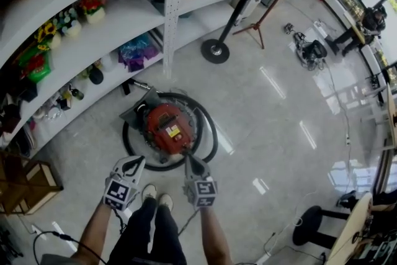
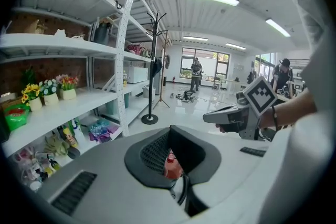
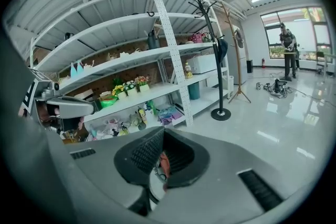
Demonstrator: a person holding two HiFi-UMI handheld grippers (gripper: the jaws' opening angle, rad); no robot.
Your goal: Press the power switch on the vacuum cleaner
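1. The red vacuum cleaner [image 1: 167, 128] is sitting on the floor just in front of the person's feet, with its black hose [image 1: 209, 133] curling round it and the shelving [image 1: 111, 34] running along the far left
2. The left gripper [image 1: 139, 160] is hovering over the vacuum's near left edge and the right gripper [image 1: 188, 158] over its near right edge. Both are showing their jaw tips pressed together with nothing gripped, and only a sliver of red body is peeking through the hollow behind each pair of tips
3. To my eye the press is not yet happening, and neither tip is clearly touching the casing
4. A closed tip coming down off-centre could be skidding across the rounded shell, nudging the machine on the glossy floor, or snagging the hose
5. The power switch itself is too small to pick out on the top. The gripper views are blocking nearly all of the vacuum, so I am guessing at which side it lies
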